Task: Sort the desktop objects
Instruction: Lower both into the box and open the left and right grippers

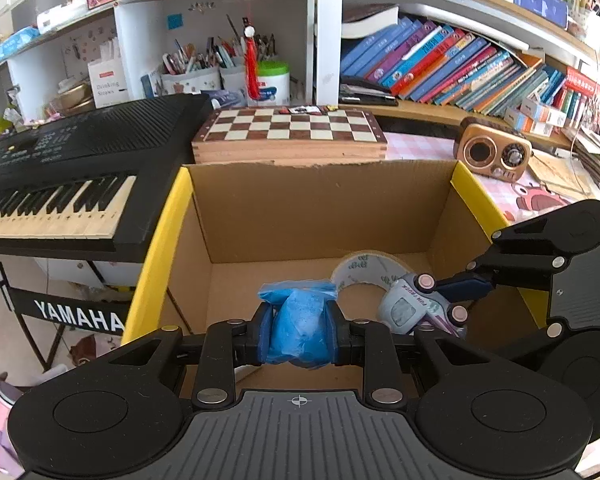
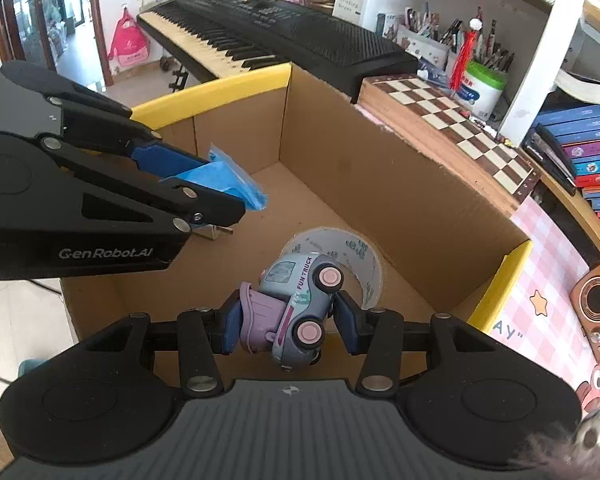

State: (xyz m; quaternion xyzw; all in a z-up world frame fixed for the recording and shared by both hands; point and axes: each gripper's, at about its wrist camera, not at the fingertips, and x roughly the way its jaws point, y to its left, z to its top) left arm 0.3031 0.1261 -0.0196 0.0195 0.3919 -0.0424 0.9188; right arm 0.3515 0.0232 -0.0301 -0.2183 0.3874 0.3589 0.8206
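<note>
Both tongs carry their loads over the open box.

The left gripper (image 1: pixel 299 334) pinches a blue bag (image 1: pixel 299 326); the right gripper (image 2: pixel 287 322) pinches a toy truck (image 2: pixel 296 308), both above the cardboard box (image 1: pixel 320 208), where a roll of tape (image 2: pixel 350 256) lies on the floor. Risk: the tilted truck may bounce off the tape when let go, or the soft bag may cling to a pad.

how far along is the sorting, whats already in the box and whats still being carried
Done: a roll of tape already lies on the floor of the cardboard box. In hand: the left hand-held gripper is shut on a blue packet, and the right hand-held gripper is shut on a toy truck; both hang over the box, neither item released. Left: dropping both in. Whether more items wait on the desk, these views don't settle.
</note>
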